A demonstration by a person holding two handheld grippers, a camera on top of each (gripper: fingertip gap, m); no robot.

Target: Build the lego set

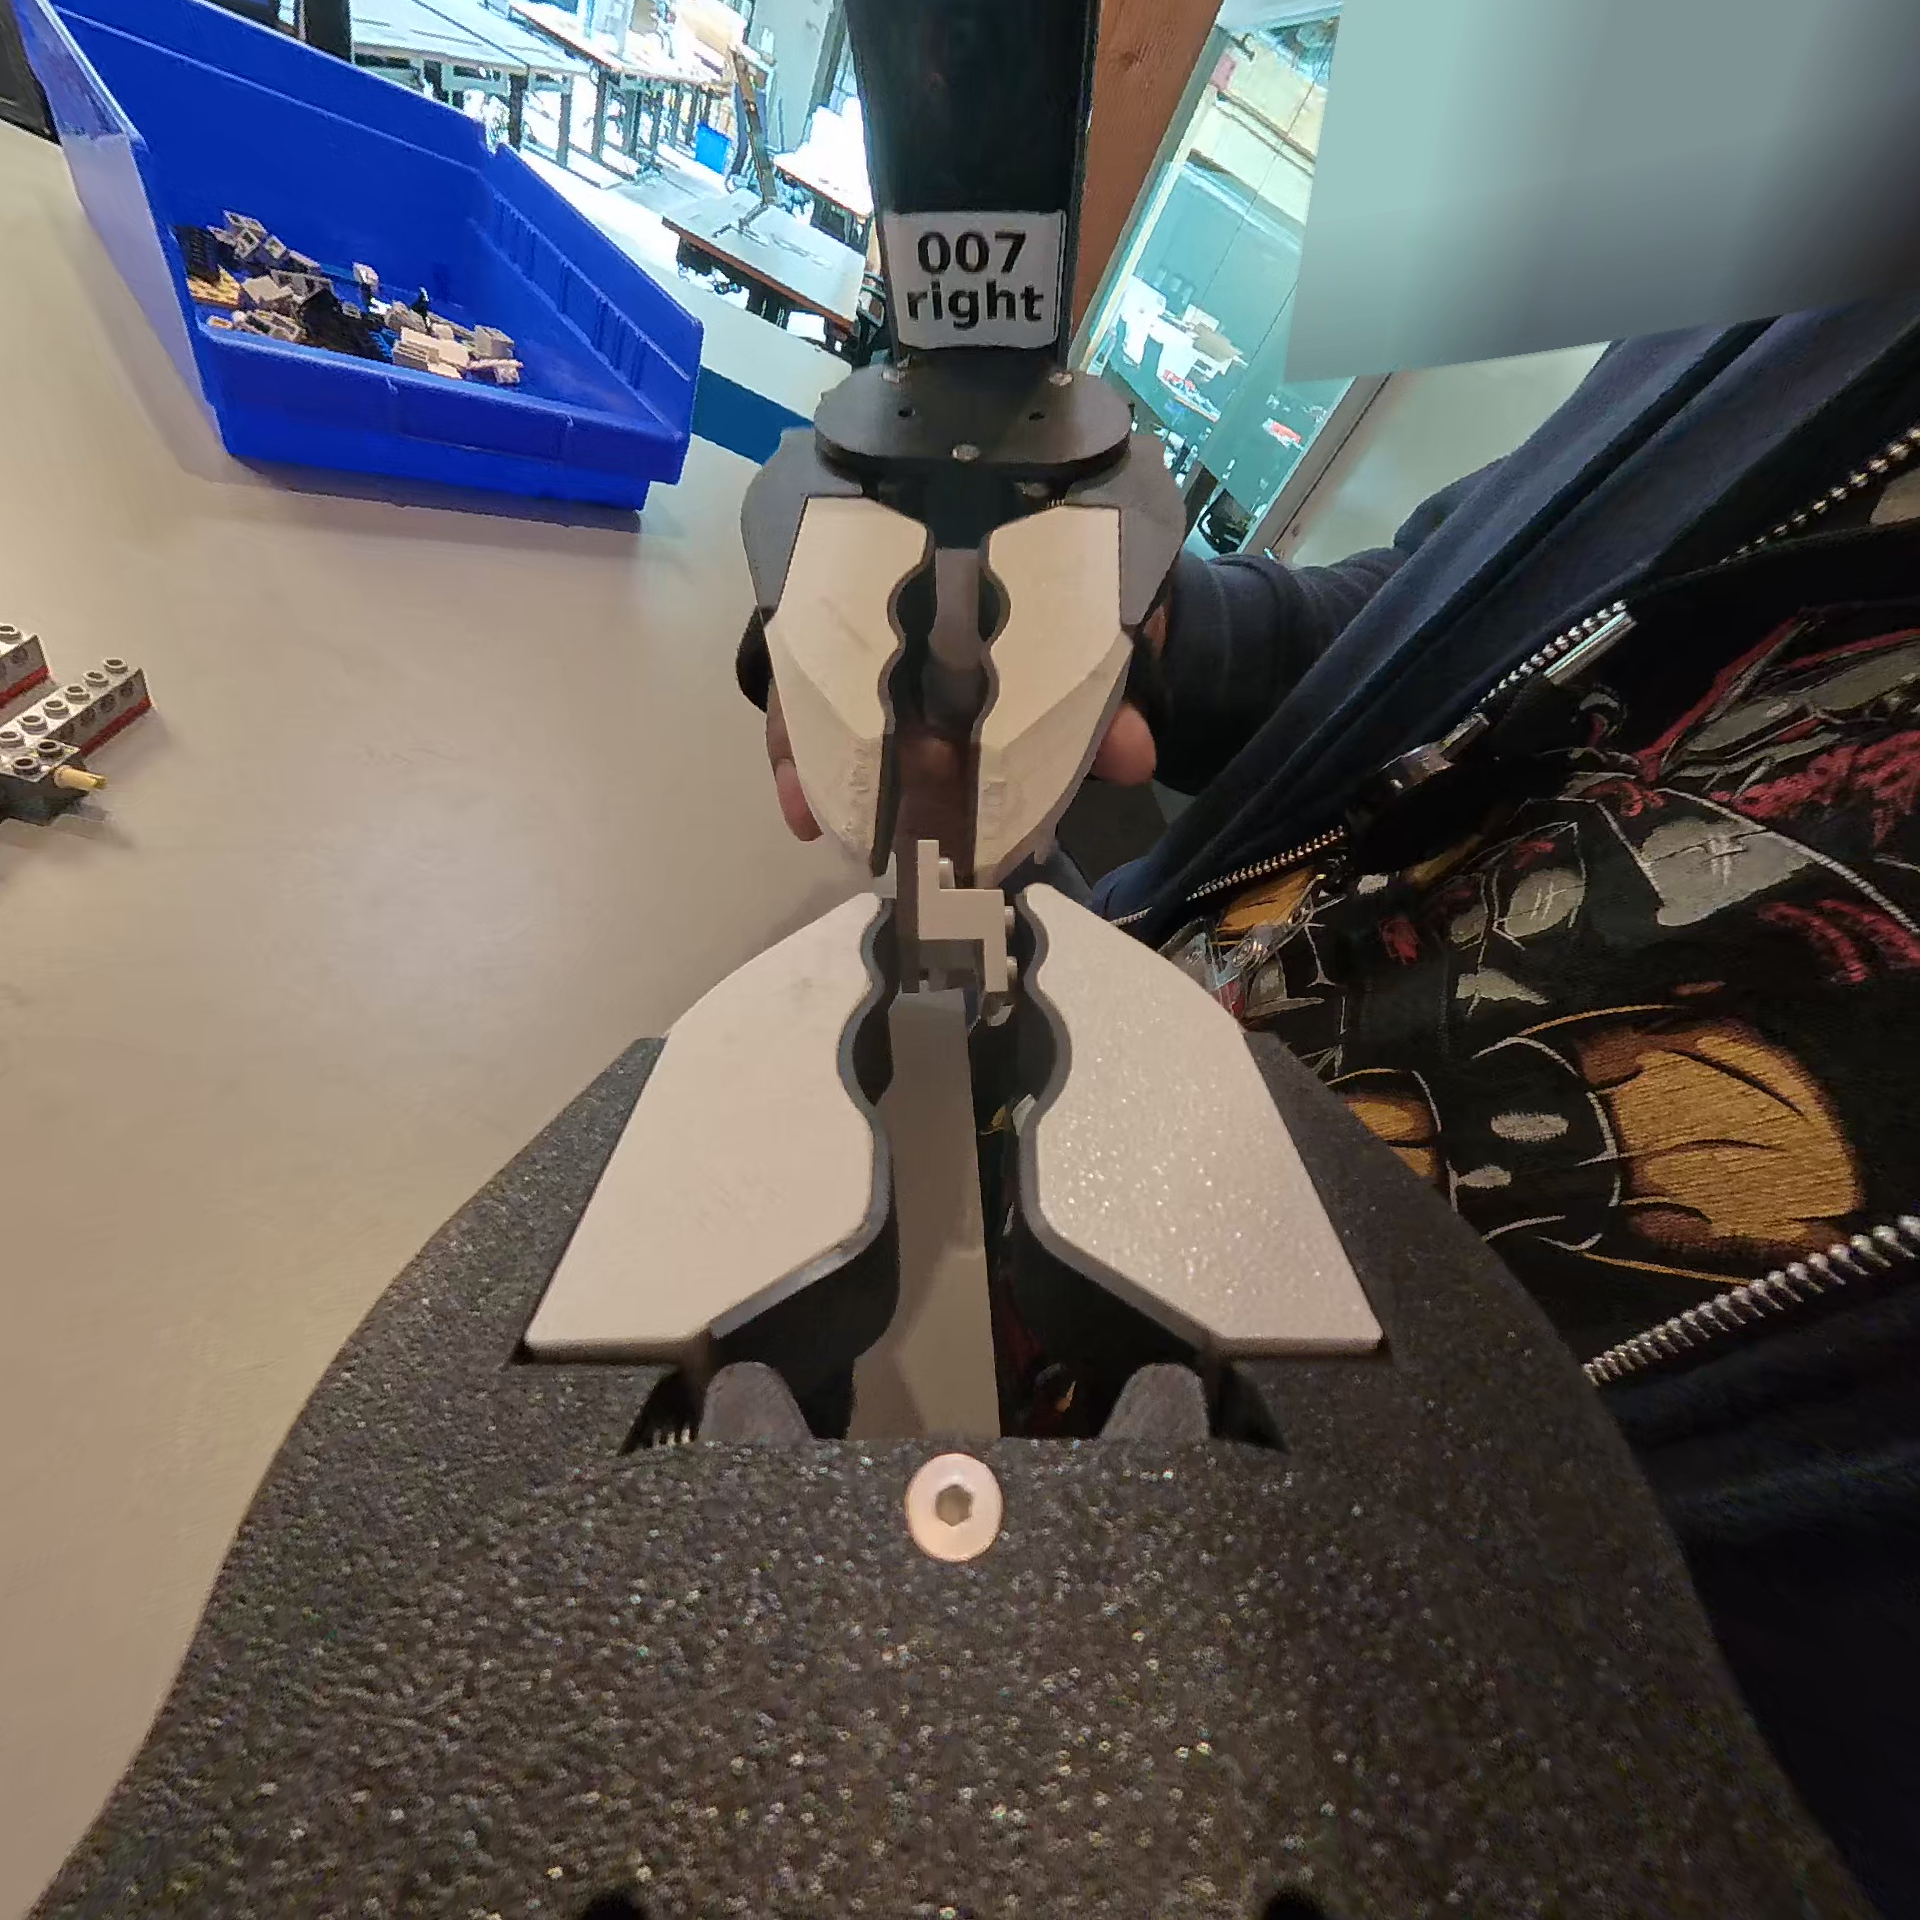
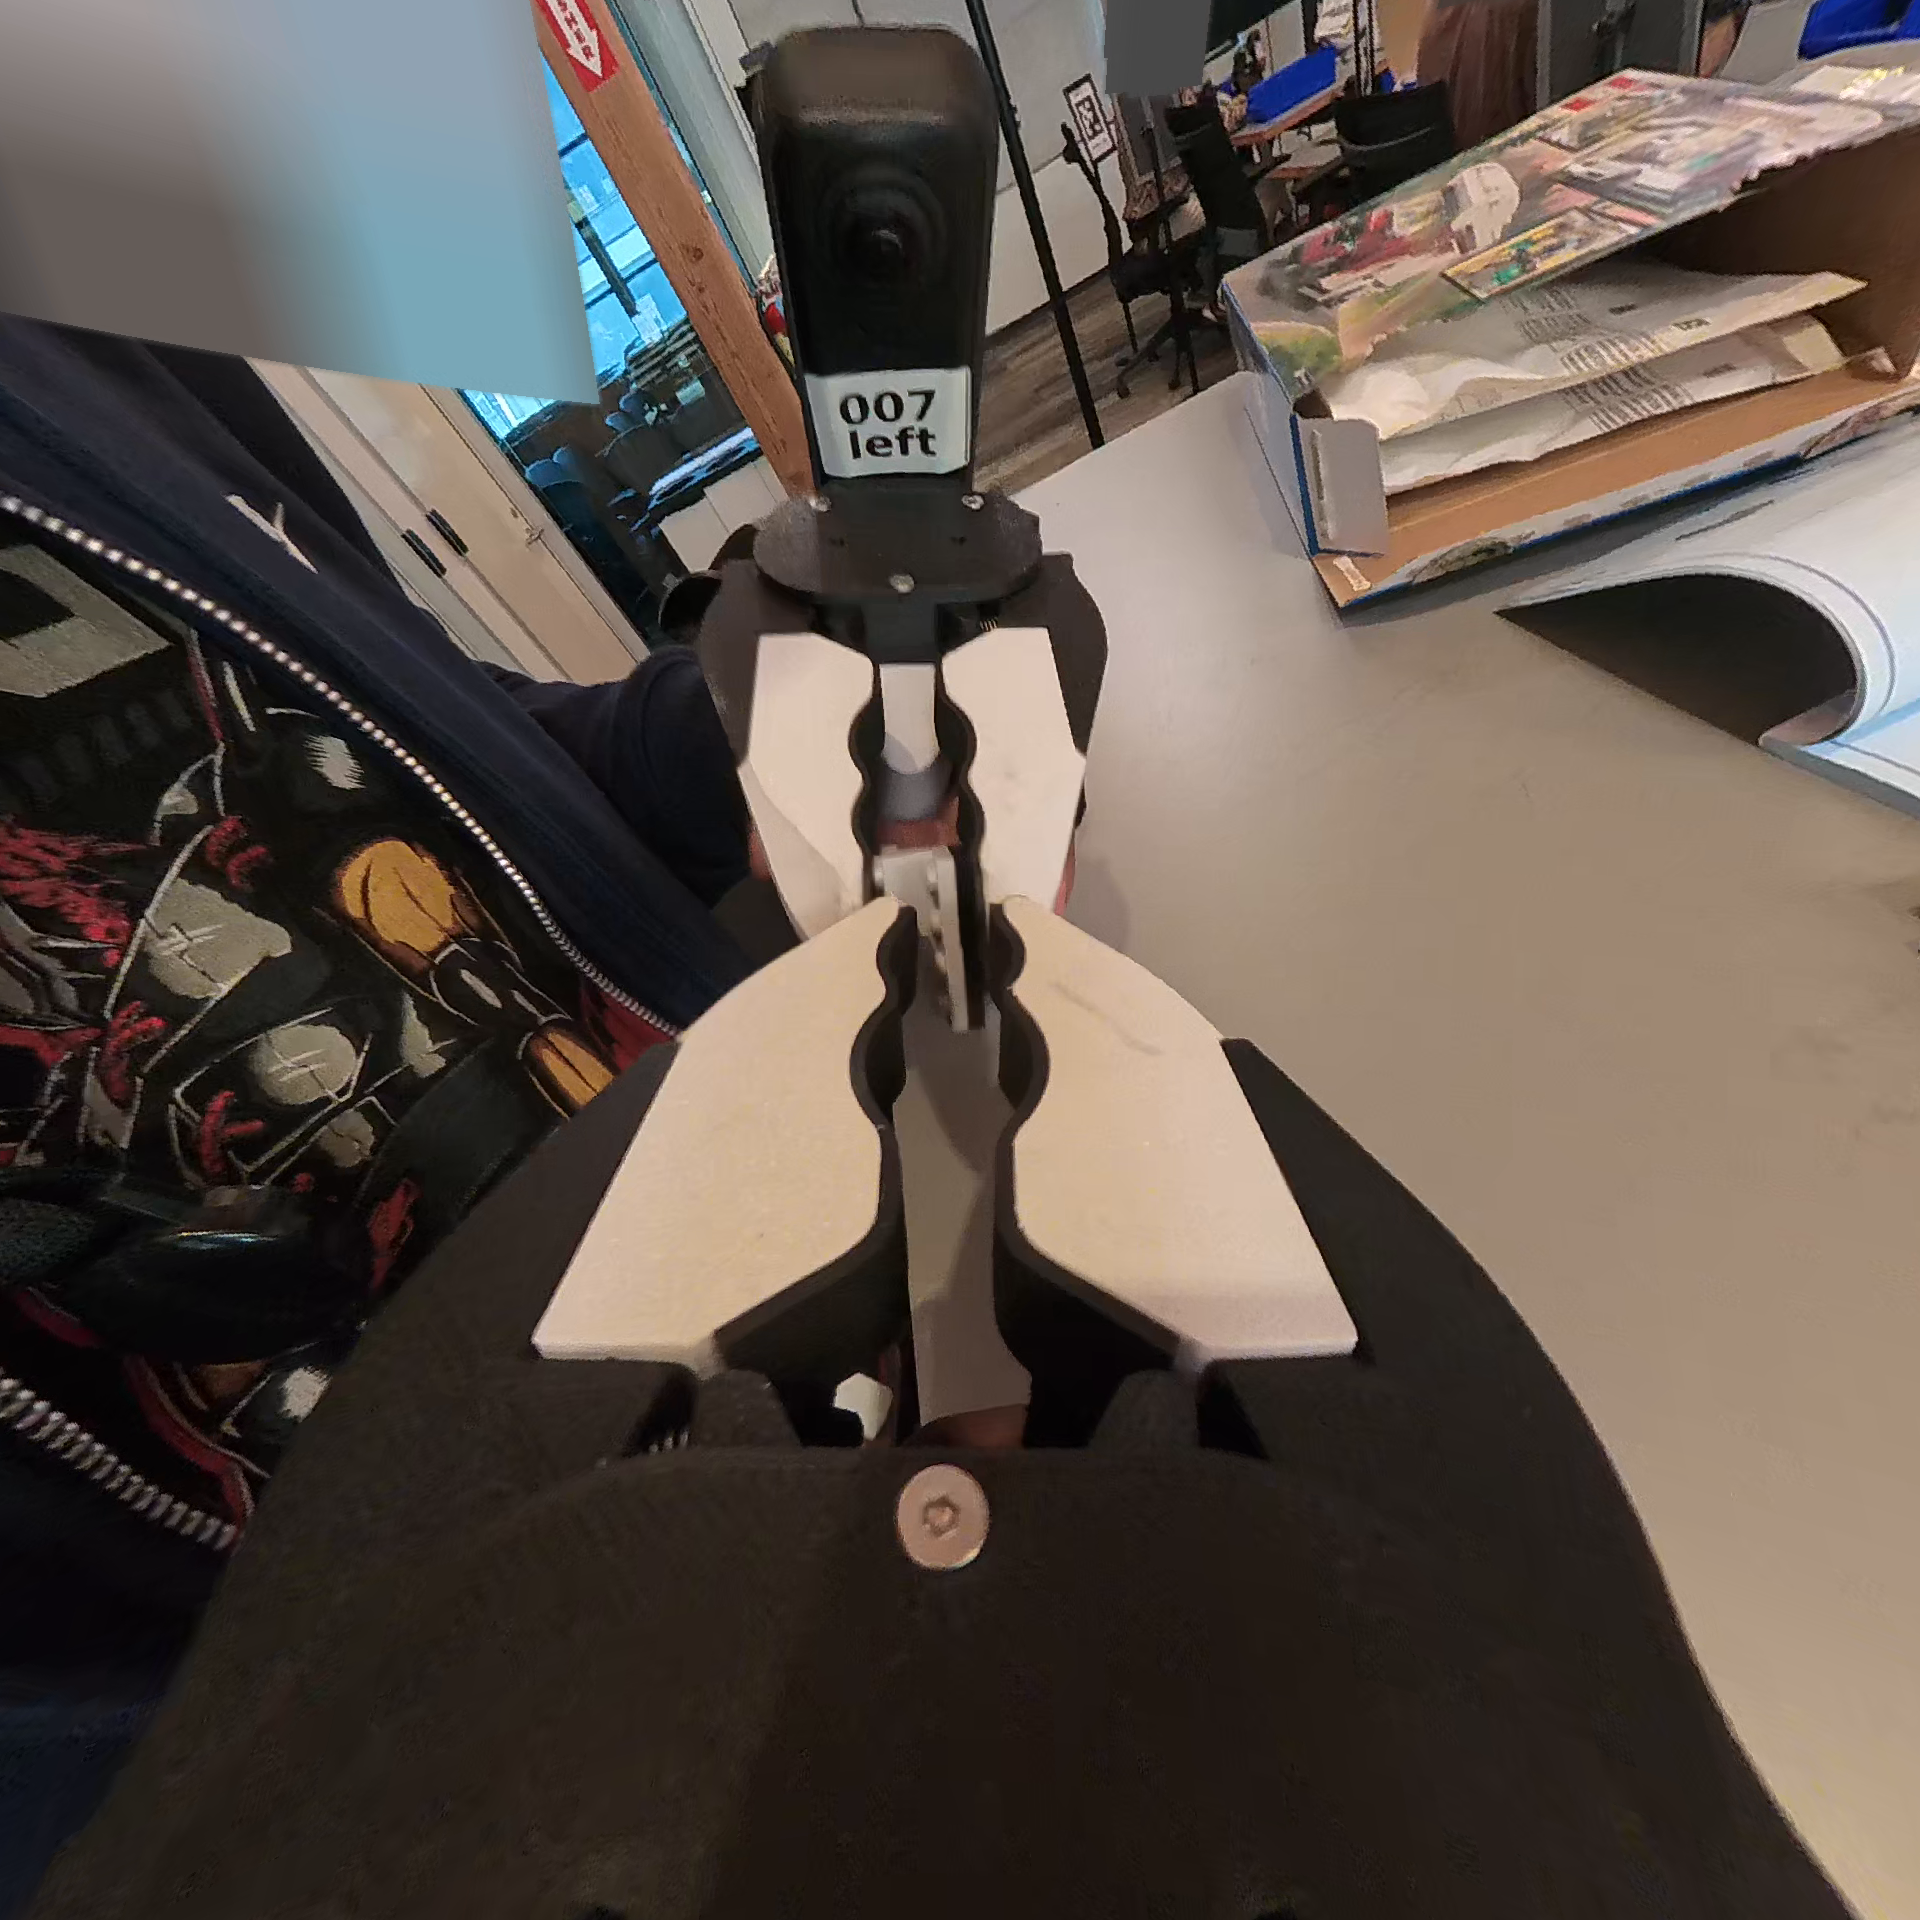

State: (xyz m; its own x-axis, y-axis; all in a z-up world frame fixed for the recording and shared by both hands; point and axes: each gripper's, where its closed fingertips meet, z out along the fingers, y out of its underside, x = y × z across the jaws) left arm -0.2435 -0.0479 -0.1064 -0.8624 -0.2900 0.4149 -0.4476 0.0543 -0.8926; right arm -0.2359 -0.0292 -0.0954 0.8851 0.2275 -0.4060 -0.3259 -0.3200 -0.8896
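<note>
My two grippers meet tip to tip above the table's near edge, in front of a person's dark zip jacket (image 1: 1507, 644). In the left wrist view my left gripper (image 1: 954, 914) is shut on a small light grey brick assembly (image 1: 961, 920) with side studs and a dark grey plate. The right gripper (image 1: 930, 842) comes from above, and its tips close around the top of that plate. In the right wrist view my right gripper (image 2: 951, 914) is shut on the same grey piece (image 2: 951, 966), seen edge-on. The left gripper (image 2: 920, 878) holds its far end.
A blue bin (image 1: 436, 457) with small grey and black bricks stands at the back left of the pale table (image 1: 364, 831). A partly built grey brick model (image 1: 62, 717) lies at the left edge. An open printed cardboard box (image 2: 1558, 364) and a curled booklet (image 2: 1766, 623) lie on the right. Left and right tips are no more than a few centimetres apart.
</note>
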